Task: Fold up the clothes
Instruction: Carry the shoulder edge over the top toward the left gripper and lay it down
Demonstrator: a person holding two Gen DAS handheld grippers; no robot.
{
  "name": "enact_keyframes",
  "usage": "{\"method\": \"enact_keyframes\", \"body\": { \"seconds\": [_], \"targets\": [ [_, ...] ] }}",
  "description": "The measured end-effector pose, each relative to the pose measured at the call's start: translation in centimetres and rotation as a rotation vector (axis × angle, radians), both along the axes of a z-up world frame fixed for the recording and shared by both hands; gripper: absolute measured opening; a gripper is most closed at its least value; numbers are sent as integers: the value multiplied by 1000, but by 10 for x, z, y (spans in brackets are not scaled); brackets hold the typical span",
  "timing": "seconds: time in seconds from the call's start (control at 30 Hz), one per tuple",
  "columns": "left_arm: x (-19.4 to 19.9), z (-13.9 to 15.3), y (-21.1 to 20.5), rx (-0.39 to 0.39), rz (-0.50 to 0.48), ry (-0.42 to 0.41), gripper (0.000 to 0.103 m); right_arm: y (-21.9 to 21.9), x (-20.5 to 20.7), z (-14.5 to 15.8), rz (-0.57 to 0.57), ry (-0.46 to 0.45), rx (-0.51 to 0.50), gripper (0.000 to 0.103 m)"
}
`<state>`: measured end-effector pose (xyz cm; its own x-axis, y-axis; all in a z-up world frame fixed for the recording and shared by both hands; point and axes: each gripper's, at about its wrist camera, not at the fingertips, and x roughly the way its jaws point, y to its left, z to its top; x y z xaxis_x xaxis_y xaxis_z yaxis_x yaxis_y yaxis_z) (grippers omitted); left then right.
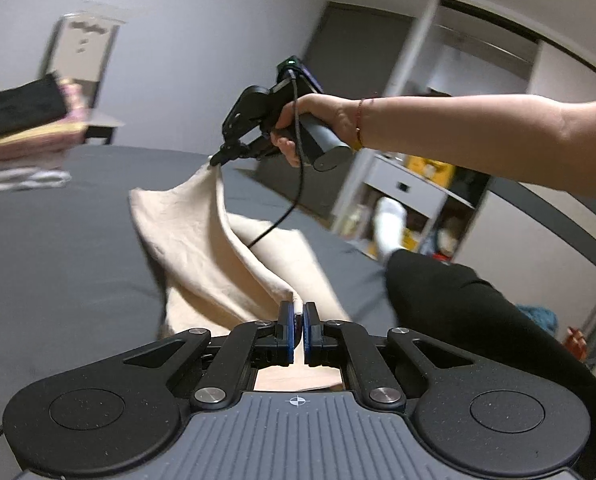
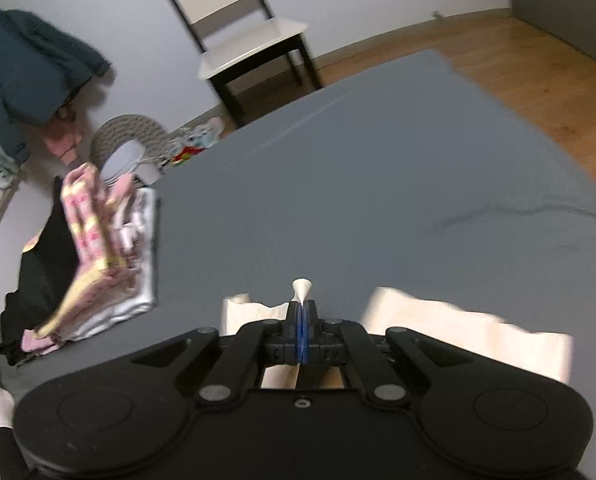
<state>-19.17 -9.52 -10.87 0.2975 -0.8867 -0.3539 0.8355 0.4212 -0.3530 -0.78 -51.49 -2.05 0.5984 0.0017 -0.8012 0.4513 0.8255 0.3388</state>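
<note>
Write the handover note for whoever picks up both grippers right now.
Left gripper: shut on the near edge of the beige garment.
Right gripper: shut on a far corner of the same garment, lifted above the grey bed.
The garment hangs between the two, its lower part resting on the bed.
Done: a stack of folded clothes sits at the bed's edge.
Left: probably bring the raised corner over, lay the fold flat, finish folding, add it to the stack.
</note>
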Motion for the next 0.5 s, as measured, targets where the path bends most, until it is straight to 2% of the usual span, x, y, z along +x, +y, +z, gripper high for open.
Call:
{"method": "enact_keyframes", "body": {
  "seconds": [0.13, 0.27, 0.5],
  "targets": [
    [-15, 3, -32, 22, -64, 13, 4, -38, -36, -15, -86, 11, 28, 1],
    [-30, -1, -65, 65, -106, 28, 4, -69, -65, -43, -172, 1, 76, 1],
    [-47, -15, -95, 201, -117, 20, 4, -104, -105, -78, -247, -78, 161, 1]
  ]
}}
